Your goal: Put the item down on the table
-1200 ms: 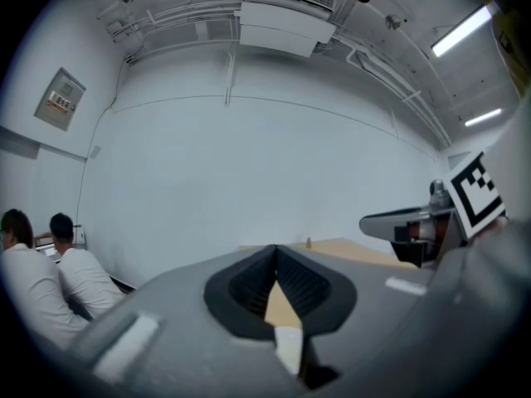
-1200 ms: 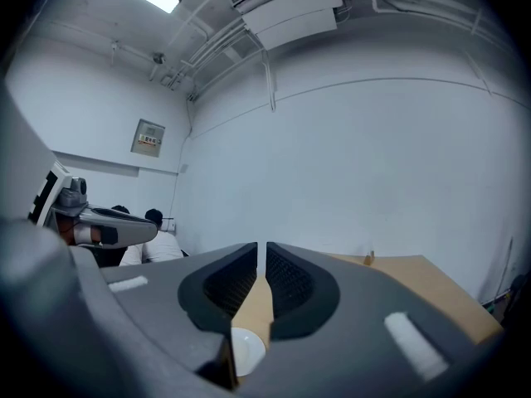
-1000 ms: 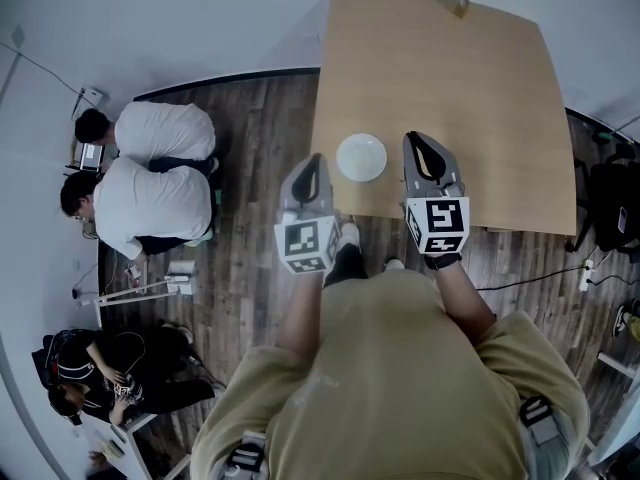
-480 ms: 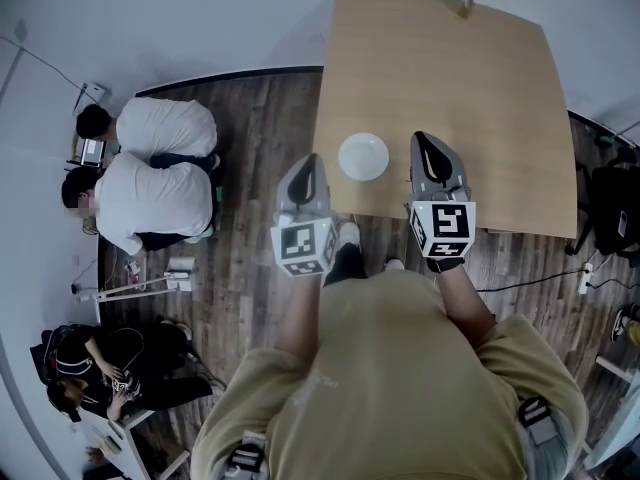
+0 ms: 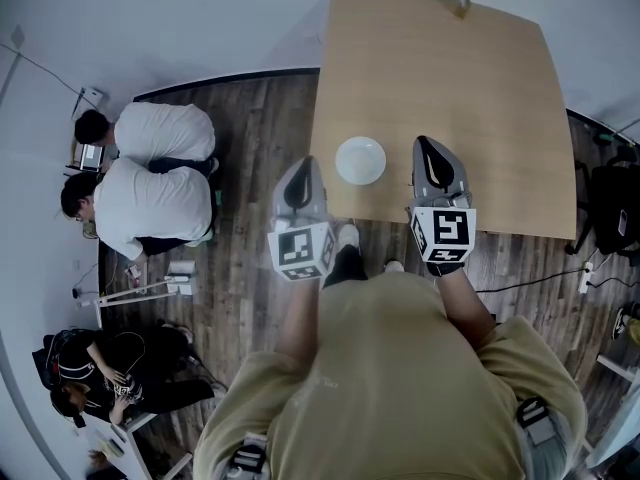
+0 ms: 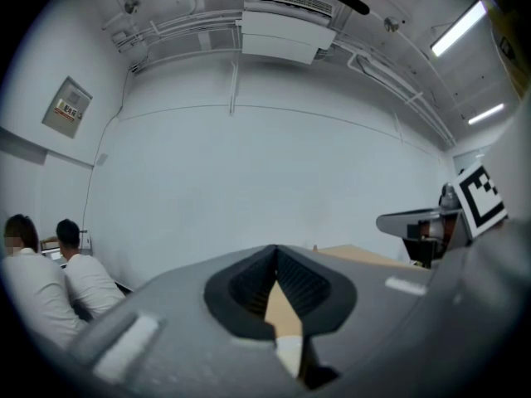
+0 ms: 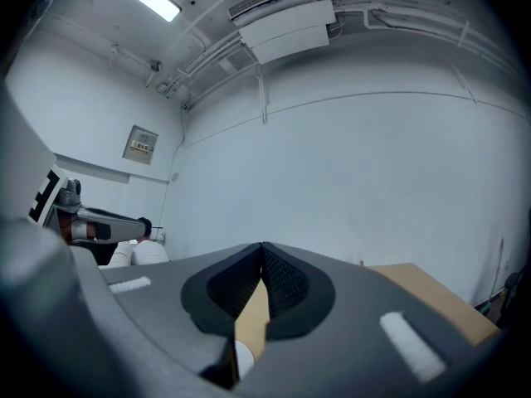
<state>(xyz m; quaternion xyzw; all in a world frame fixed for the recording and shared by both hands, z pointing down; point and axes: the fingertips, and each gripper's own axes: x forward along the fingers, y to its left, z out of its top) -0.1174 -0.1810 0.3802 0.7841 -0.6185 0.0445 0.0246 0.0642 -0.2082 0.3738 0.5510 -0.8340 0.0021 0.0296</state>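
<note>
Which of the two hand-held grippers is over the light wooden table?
The right hand-held gripper: it is above the wooden table, beside the round white bowl. The left hand-held gripper hangs mostly over dark floor.

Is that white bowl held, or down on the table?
Down: the bowl rests upright on the table, between the left gripper and right gripper, untouched.

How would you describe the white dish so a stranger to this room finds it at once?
Start at the light wooden table. Near its front edge, between the left gripper and the right gripper, sits the white dish. It is round; the table's only other thing is a tiny brown object at the far edge.
</note>
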